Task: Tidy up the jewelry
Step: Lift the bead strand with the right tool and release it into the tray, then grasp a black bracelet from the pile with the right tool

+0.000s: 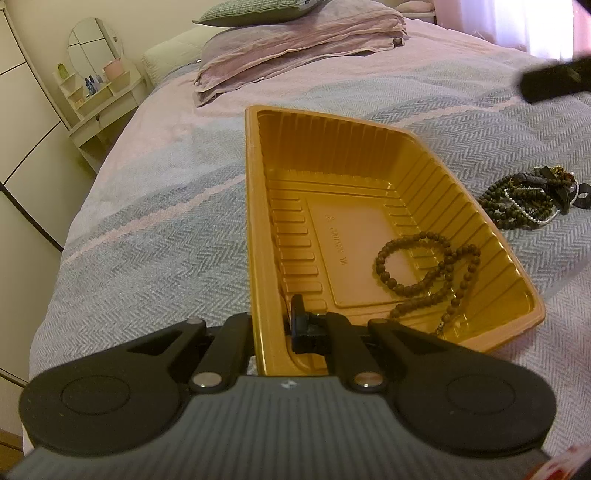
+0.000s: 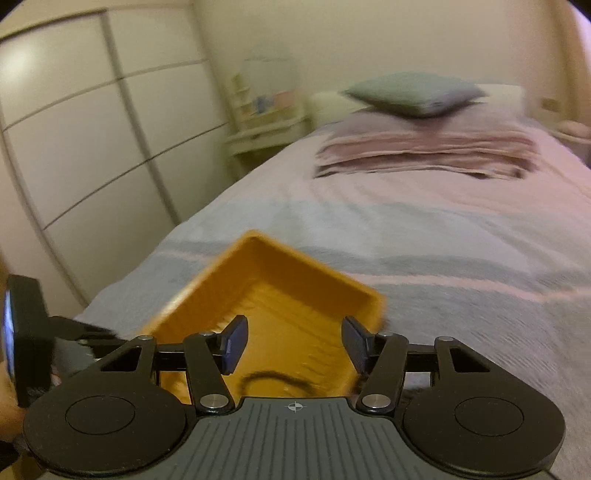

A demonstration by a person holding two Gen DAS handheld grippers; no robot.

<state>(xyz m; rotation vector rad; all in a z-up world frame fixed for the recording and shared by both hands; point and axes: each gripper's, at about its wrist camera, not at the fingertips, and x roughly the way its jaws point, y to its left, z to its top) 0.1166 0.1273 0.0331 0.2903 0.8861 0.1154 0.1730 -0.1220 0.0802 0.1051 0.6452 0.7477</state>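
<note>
A gold plastic tray [image 1: 255, 206] lies on the bed. My left gripper [image 1: 271, 325] is shut on the tray's near left wall, one finger inside and one outside. A brown bead necklace [image 1: 424, 273] lies in the tray's near right part. A pile of dark bead necklaces and pearls [image 1: 532, 201] lies on the bedspread to the right of the tray. My right gripper [image 2: 291, 341] is open and empty, held above the tray [image 2: 295, 266]. The view is blurred; a dark loop of the necklace [image 2: 277, 376] shows between its fingers.
The bedspread [image 1: 155, 236] is grey and pink. Folded pink blankets [image 1: 295, 48] and a green pillow [image 1: 255, 11] lie at the head of the bed. A white vanity with mirror [image 1: 99, 88] and a wardrobe [image 2: 92, 147] stand left of the bed.
</note>
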